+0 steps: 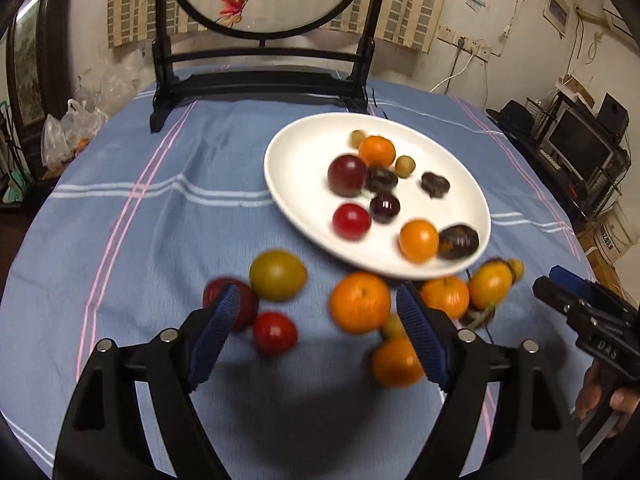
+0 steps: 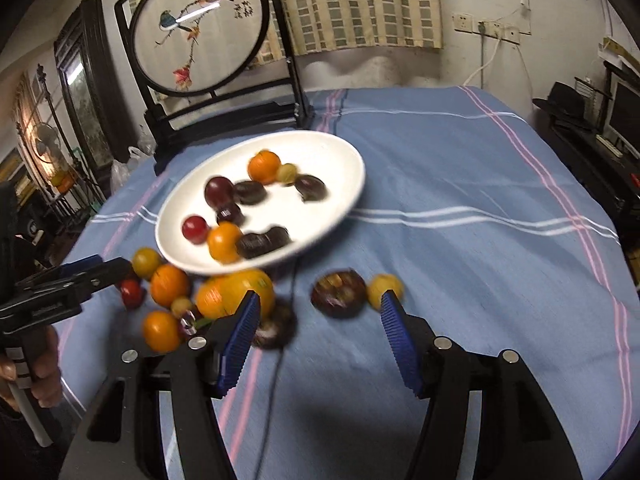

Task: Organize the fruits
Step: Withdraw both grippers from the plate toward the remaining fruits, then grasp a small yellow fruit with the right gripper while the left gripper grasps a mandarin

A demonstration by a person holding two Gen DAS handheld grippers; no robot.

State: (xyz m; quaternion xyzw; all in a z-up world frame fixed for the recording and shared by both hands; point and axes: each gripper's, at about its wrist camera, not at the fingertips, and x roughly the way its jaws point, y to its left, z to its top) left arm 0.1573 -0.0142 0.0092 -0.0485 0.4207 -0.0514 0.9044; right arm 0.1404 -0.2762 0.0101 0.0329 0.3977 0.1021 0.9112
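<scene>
A white plate (image 1: 296, 168) (image 2: 332, 160) on the blue cloth holds several fruits: oranges, red ones and dark ones. Loose fruit lies in front of it. My left gripper (image 1: 318, 296) is open above the cloth; a red tomato (image 1: 275, 332) and an orange (image 1: 360, 302) lie between its fingers, untouched. A dark red plum (image 1: 244, 304) is partly hidden behind its left finger, beside a greenish fruit (image 1: 277, 275). My right gripper (image 2: 320, 300) is open, with a dark mangosteen (image 2: 338, 292) just beyond its tips and a yellow fruit (image 2: 384, 284) by its right finger. Everything is motion-blurred.
A round embroidered screen in a dark wooden stand (image 1: 260, 80) (image 2: 200, 32) stands at the table's back. A thin black cable (image 2: 276, 360) runs across the cloth. Each gripper shows at the edge of the other's view, right gripper (image 1: 560, 288) and left gripper (image 2: 100, 268). Shelves with a monitor (image 1: 580, 148) are off to the right.
</scene>
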